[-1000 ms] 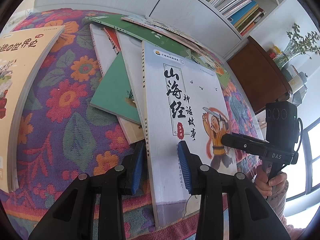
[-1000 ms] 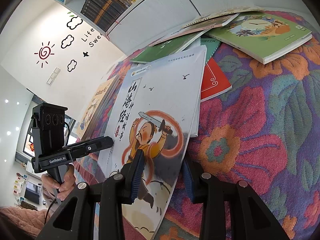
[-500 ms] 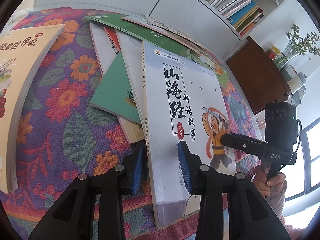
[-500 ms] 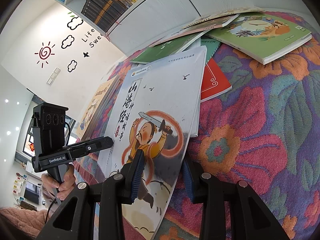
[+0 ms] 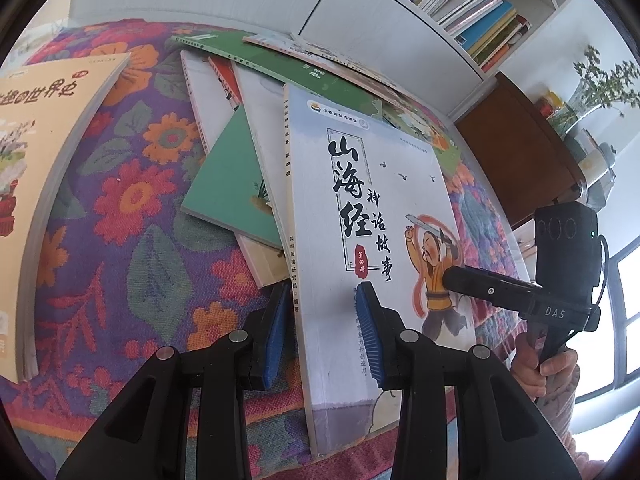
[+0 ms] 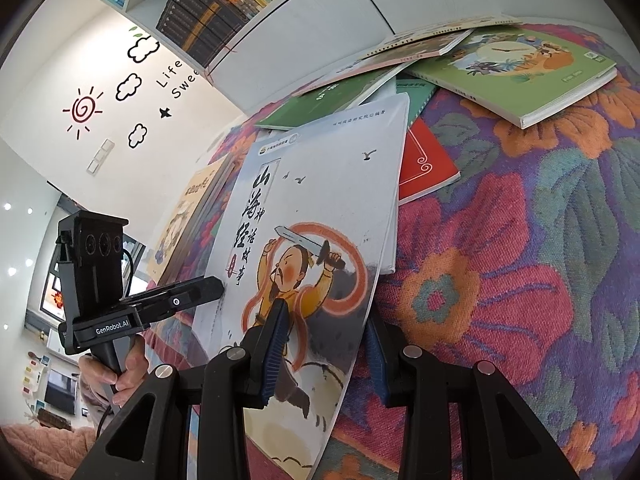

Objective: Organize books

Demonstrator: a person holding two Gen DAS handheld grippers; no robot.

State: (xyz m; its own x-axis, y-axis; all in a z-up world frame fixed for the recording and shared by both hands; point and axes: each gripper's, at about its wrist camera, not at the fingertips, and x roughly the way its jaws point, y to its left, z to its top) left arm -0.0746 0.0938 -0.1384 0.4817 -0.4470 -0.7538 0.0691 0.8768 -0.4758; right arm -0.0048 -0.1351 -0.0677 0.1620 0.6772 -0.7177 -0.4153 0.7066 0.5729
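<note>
A white picture book [image 5: 360,220] with black calligraphy and a sword-waving figure lies on top of a loose pile of books on the floral cloth [image 5: 120,240]. My left gripper [image 5: 322,332] is open and straddles its spine at the near end, one blue pad beside the spine and the other over the cover. My right gripper [image 6: 324,344] is open at the white picture book's [image 6: 320,200] opposite long edge. One of its pads is over the cover; the other is partly hidden behind the edge. Each gripper shows in the other's view, held by a hand.
A large tan book [image 5: 40,160] lies at the left. Green [image 5: 228,184], red [image 6: 424,160] and other thin books lie fanned under the white one; a green picture book [image 6: 512,72] lies far right. White bookshelves [image 5: 460,0] and a brown cabinet [image 5: 520,148] stand behind.
</note>
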